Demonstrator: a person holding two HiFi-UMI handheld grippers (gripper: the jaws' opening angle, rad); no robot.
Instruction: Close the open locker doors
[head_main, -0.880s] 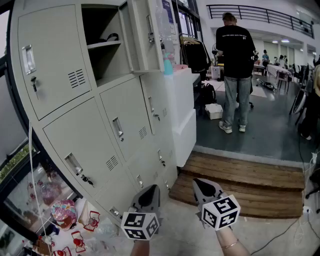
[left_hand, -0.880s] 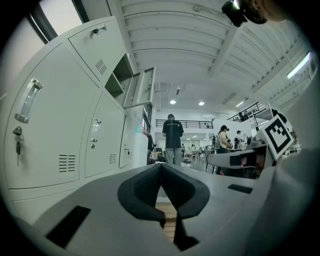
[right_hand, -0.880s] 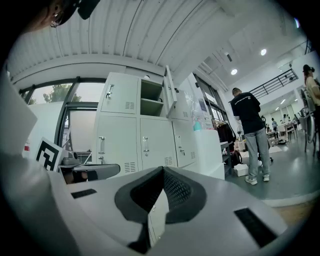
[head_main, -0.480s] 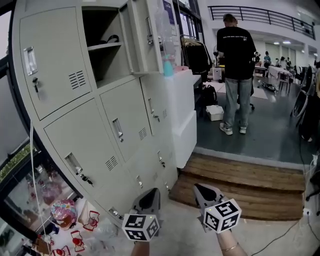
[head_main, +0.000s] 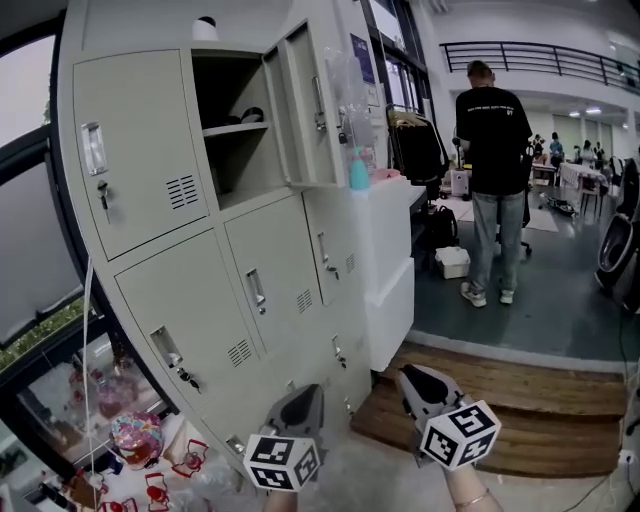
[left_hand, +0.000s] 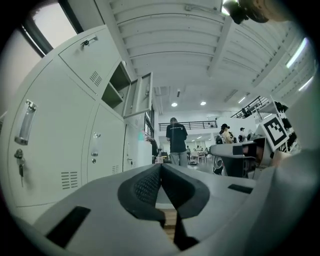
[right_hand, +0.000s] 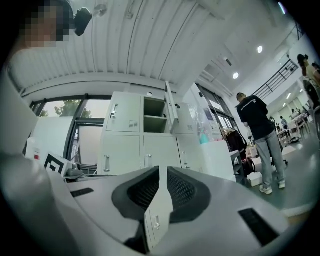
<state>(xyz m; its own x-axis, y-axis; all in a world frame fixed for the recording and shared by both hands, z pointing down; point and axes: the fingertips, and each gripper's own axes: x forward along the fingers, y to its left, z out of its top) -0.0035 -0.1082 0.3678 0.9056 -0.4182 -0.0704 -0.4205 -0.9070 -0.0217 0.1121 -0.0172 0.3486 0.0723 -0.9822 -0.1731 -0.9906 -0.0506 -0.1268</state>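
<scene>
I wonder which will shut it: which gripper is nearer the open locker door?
Left. The left gripper sits low beside the lockers, below the open door; the right gripper is farther right, by the wooden step.

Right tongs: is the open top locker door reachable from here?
Probably yes. Nothing stands between the right tongs and the open door. It hangs well above them, so they must be lifted high, perhaps with a step closer.
</scene>
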